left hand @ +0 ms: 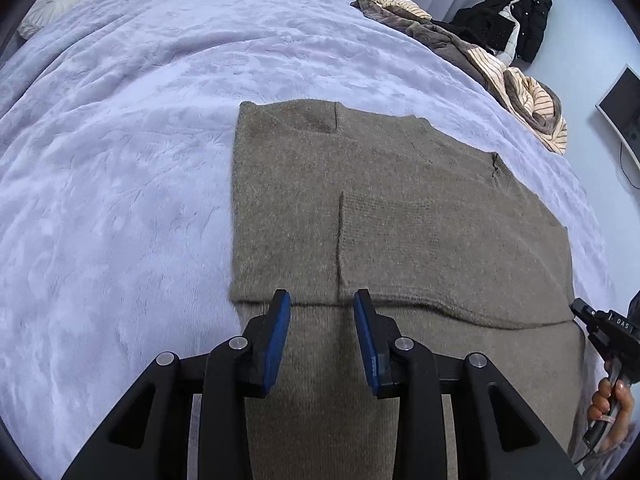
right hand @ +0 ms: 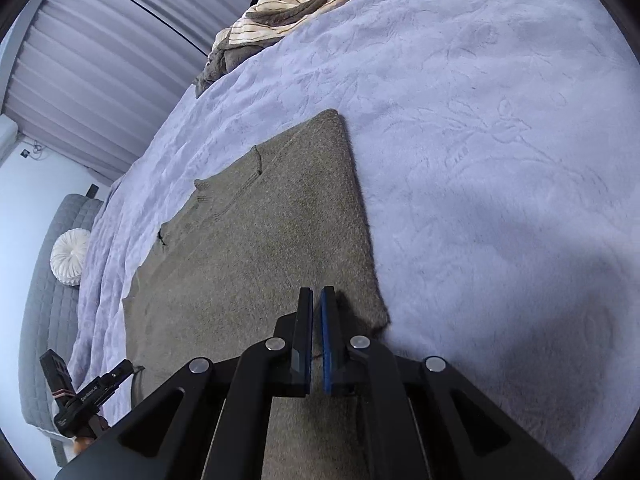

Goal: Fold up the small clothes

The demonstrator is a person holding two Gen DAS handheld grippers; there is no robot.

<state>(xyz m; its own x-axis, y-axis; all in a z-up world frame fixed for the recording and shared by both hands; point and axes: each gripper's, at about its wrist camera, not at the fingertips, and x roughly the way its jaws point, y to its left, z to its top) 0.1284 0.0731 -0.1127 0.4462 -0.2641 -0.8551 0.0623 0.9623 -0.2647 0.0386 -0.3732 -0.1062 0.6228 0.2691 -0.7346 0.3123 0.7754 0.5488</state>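
Observation:
An olive-brown knit sweater [left hand: 392,216] lies flat on the lilac bedspread [left hand: 120,160], its sides folded in over the body with a folded edge running across near my left fingers. My left gripper [left hand: 322,300] is open and empty, just above that folded edge. In the right wrist view the same sweater [right hand: 260,248] stretches away from me. My right gripper [right hand: 317,296] hovers over its near right corner with the jaws almost together and a thin gap between the pads; nothing shows between them. The right gripper's body also shows at the left wrist view's right edge [left hand: 600,328].
A heap of striped cream and brown clothes [left hand: 500,68] lies on the far side of the bed, also in the right wrist view [right hand: 288,8]. Black garments [left hand: 516,16] hang by the wall. A round white cushion [right hand: 70,256] sits by the grey headboard.

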